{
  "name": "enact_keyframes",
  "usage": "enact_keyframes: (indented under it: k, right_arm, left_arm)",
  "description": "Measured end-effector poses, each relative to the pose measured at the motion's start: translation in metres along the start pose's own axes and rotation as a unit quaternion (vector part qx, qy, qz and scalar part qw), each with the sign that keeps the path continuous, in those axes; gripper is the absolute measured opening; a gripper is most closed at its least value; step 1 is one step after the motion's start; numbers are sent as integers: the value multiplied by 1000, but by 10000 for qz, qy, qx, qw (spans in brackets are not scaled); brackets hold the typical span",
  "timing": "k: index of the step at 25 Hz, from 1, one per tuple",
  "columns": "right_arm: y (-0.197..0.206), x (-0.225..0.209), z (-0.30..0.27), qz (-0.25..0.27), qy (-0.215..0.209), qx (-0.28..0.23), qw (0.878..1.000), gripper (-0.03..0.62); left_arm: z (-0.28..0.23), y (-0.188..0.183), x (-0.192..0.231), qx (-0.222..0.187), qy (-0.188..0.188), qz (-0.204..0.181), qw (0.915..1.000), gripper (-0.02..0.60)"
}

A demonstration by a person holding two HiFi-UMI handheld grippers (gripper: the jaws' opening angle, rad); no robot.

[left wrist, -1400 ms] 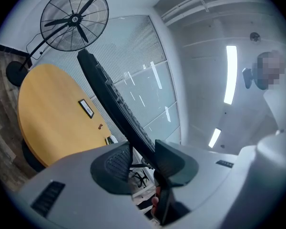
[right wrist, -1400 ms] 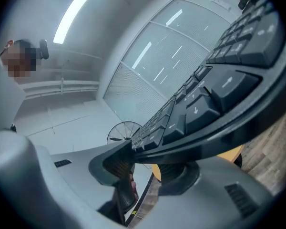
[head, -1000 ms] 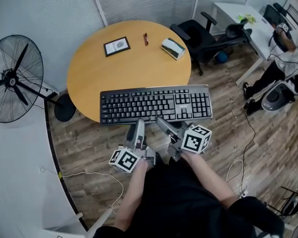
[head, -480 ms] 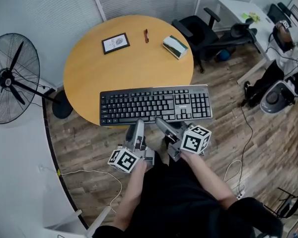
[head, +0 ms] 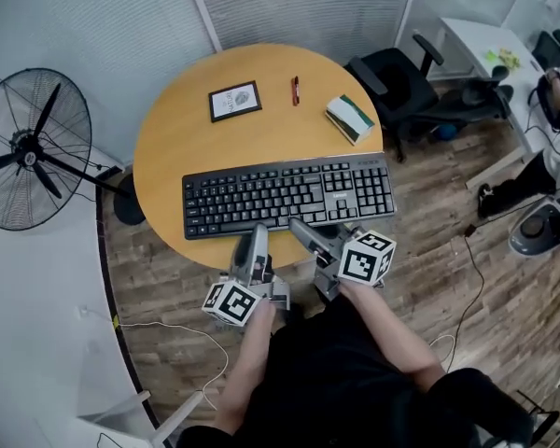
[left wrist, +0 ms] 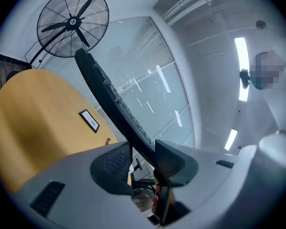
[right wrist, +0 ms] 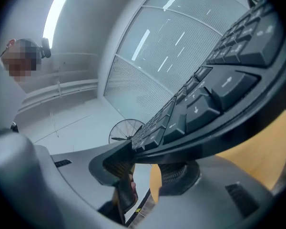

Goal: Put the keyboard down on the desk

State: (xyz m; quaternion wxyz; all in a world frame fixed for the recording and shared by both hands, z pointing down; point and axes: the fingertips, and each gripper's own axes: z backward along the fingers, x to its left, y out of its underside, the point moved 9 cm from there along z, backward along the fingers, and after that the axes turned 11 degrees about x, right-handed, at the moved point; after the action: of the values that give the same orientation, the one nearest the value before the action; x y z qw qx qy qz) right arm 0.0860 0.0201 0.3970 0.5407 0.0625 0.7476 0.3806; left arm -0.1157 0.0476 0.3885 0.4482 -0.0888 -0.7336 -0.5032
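Right now the black keyboard [head: 289,194] is hanging level over the near part of the round wooden table [head: 252,143], keys facing up, its long side running left to right and its near edge reaching just past the table's rim toward the person. Both tools are gripping that near edge: the left gripper [head: 259,232] is biting it left of the middle and the right gripper [head: 300,227] just right of the middle, the two sitting close together with their marker cubes trailing back toward the person's forearms. Seen from the left gripper view, the left gripper [left wrist: 143,159] is pinching the thin edge of the keyboard [left wrist: 109,99] with a ribbed pad on each face, and the tabletop [left wrist: 33,123] is showing bare wood beside it. Likewise, in the right gripper view the right gripper [right wrist: 148,163] is clamping the keyboard [right wrist: 219,99], one pad lying over the keys and the other under the base. Farther back on the table a small framed picture [head: 234,101], a red pen [head: 296,90] and a green-and-white book [head: 350,119] are lying well apart from the keyboard. A standing fan [head: 28,152] is sitting on the floor to the left and a black office chair [head: 401,82] beyond the table to the right
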Motion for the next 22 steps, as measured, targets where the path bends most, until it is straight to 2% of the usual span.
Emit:
enact_keyframes:
  k: [3,8,11,16,22]
  right_arm:
    - [-18,-16,-8,42,-193,117,9997,169]
    - [-15,-30,-10,142,-506,375,9979,169]
    - [-25,-41,-17,173,-622,572,9963,169]
    - [-63,-72,-32,27,-847,891,9924,169]
    - [-55,-82,-44,-171,-974,1303,9865,169]
  left_arm:
    - [-16,-3,0,-174,-145,-64,9997,129]
    - [-12,16,4,-531,-341,-177,9978,129]
    - [-20,18,5,-723,-504,-117,9960,127]
    - [-60,10,3,-945,-881,-46,9916,127]
    - [-53,22,10,-1089,-1348,183,9847,127]
